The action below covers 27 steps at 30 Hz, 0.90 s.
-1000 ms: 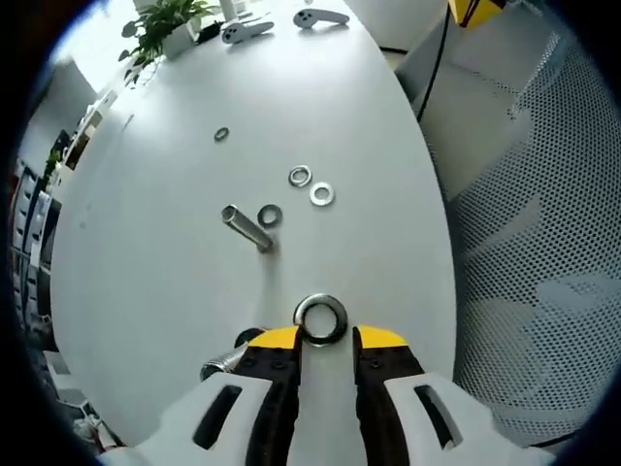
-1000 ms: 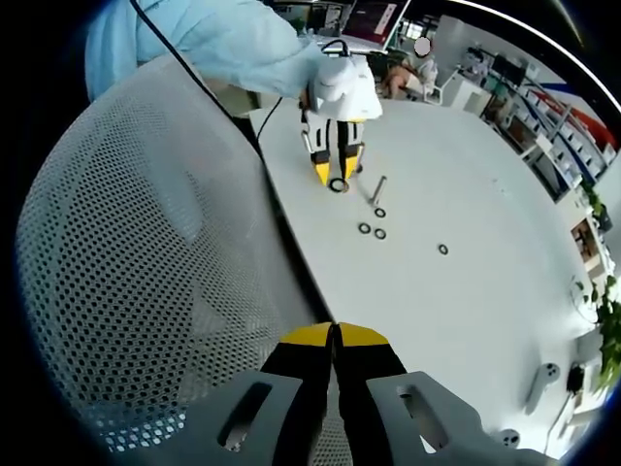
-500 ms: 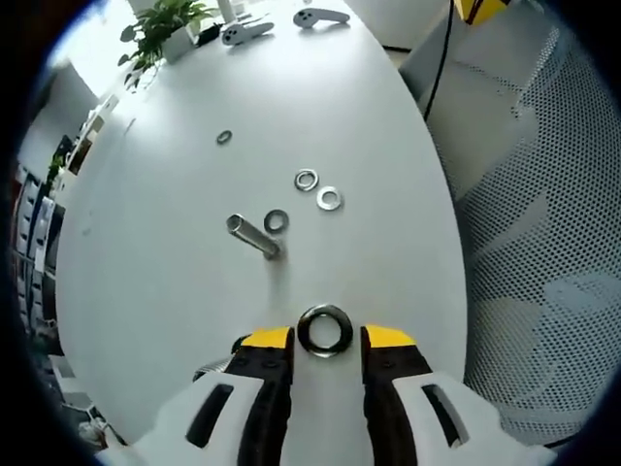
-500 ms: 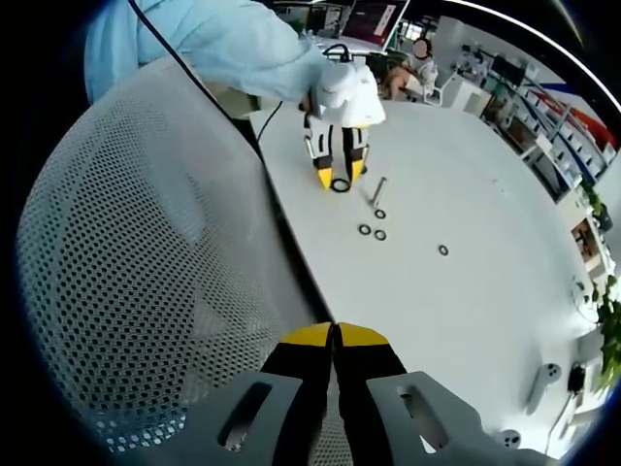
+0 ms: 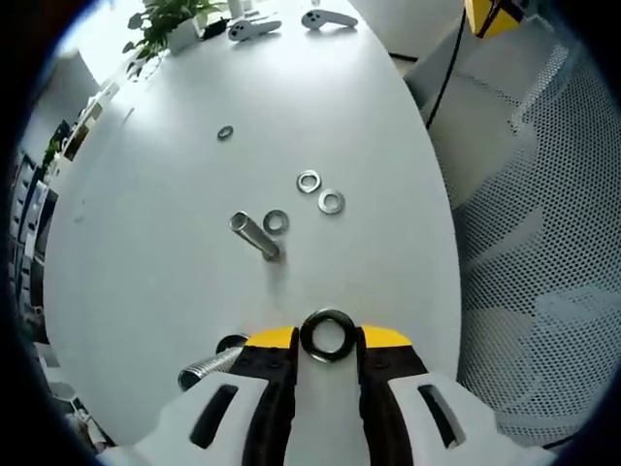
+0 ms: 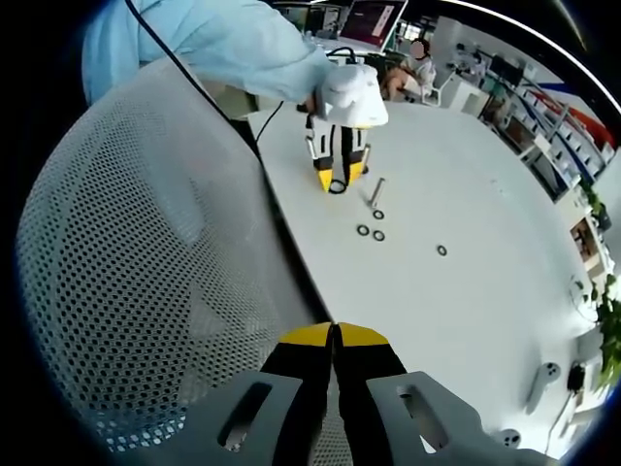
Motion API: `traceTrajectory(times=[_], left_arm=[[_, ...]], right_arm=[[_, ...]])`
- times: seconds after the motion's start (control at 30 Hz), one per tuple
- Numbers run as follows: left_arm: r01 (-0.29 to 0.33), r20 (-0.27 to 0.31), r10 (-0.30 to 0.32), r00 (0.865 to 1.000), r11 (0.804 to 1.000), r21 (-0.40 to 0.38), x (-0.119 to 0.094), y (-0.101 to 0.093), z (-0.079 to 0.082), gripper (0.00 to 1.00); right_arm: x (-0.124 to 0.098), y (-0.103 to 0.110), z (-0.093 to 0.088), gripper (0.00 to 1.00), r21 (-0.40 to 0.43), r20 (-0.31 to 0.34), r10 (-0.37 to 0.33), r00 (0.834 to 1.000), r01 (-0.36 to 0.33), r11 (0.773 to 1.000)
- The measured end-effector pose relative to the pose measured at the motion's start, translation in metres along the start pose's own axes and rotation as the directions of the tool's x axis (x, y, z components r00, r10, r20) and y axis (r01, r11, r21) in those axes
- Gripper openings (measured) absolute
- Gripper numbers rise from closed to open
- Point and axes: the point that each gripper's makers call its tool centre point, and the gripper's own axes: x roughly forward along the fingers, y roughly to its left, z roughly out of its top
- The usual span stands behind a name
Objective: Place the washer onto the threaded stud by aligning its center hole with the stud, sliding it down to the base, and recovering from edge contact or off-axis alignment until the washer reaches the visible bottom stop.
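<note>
No readable brand, label or writing anywhere. Left gripper (image 5: 328,342) clamped on the washer (image 5: 328,335), pinched by its rim between the yellow-tipped jaws, center hole facing the camera, ring seen nearly face-on. Seen from the right gripper view too: left gripper (image 6: 336,183) pointing down at the table (image 6: 466,291), washer (image 6: 336,185) at its tips, just beside the table edge, a light-blue sleeve (image 6: 223,44) behind it. Threaded stud (image 5: 254,235) standing on the table (image 5: 146,252), long axis appearing tilted up-left in the left gripper view, free end toward upper left, base at lower right; well apart from the held washer, not yet aligned. Loose washer (image 5: 277,221) just beside the stud, two more (image 5: 309,181) (image 5: 332,203) near each other to the right, another (image 5: 225,132) farther off. Flexible metal hose (image 5: 209,364) by the left jaw. Right gripper (image 6: 334,342) jaws together, holding nothing, hovering above a white mesh chair back (image 6: 146,272). White rounded tabletop, potted plant (image 5: 170,21) and two white handles (image 5: 287,21) at the far end; office room with shelves (image 6: 543,107) behind.
</note>
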Motion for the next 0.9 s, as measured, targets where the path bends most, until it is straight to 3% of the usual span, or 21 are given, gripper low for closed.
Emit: traceTrajectory(times=[0.33,0.43,0.67,0.9], left_arm=[[0.005,-0.009,-0.005,1.000,1.000,0.029,-0.0007,-0.0010,-0.0007,0.21],[0.023,-0.033,-0.020,0.999,0.995,0.096,-0.0002,-0.0034,-0.0020,0.22],[0.020,-0.058,-0.017,0.998,0.998,0.063,0.0000,-0.0014,-0.0005,0.21],[0.014,-0.058,-0.009,0.998,0.997,0.080,-0.0012,-0.0021,-0.0015,0.20]], right_arm=[[-0.0002,-0.0003,-0.0005,0.03,0.001,-0.003,-0.003,1.000,0.003,1.000],[0.0000,0.0001,-0.0009,0.03,0.001,-0.005,-0.001,1.000,0.001,1.000],[0.0001,0.0006,-0.0013,0.03,0.001,-0.008,0.000,1.000,0.000,1.000],[0.0004,0.0013,-0.0019,0.03,-0.001,-0.011,0.004,1.000,-0.004,1.000]])
